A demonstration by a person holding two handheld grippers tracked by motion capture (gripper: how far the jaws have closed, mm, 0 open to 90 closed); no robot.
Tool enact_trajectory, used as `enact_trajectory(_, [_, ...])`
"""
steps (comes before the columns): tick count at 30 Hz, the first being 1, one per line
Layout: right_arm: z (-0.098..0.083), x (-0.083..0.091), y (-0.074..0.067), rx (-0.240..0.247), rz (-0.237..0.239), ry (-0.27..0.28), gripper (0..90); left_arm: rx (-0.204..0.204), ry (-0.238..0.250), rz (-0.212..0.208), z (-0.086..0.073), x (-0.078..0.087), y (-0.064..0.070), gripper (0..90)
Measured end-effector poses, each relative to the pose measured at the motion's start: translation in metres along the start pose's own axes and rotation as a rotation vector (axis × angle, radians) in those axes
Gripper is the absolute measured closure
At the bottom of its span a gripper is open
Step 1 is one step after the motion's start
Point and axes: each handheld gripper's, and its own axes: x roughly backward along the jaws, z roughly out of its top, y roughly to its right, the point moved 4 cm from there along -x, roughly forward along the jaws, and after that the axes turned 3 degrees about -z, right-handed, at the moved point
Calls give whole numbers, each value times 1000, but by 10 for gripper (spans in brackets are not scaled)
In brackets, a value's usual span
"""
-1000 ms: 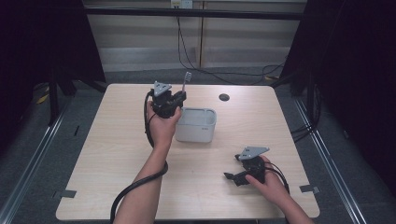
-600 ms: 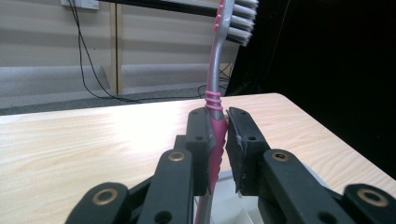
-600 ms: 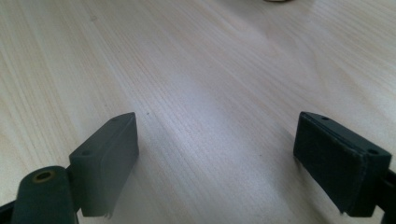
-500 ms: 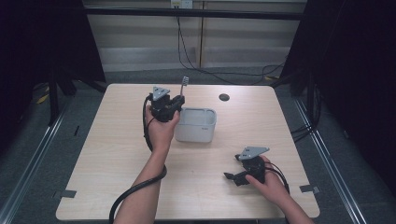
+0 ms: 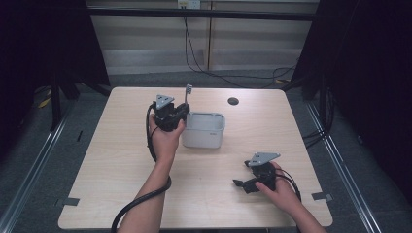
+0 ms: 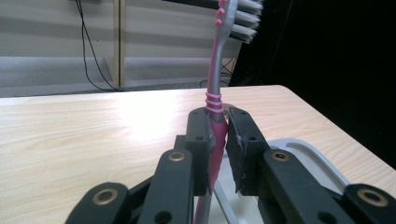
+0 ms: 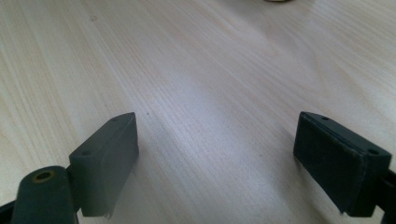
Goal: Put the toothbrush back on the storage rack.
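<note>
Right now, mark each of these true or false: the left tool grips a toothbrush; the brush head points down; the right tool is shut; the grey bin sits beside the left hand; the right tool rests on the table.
1. The left tool grips a toothbrush: true.
2. The brush head points down: false, the bristles are at the top.
3. The right tool is shut: false, its jaws stand wide apart with nothing between them.
4. The grey bin sits beside the left hand: true.
5. The right tool rests on the table: true.
</note>
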Motion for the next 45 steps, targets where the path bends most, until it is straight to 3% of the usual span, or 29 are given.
enact_trajectory(45, [0, 0, 0, 3, 1, 2, 135, -17, -73, 6, -27, 4, -1, 790])
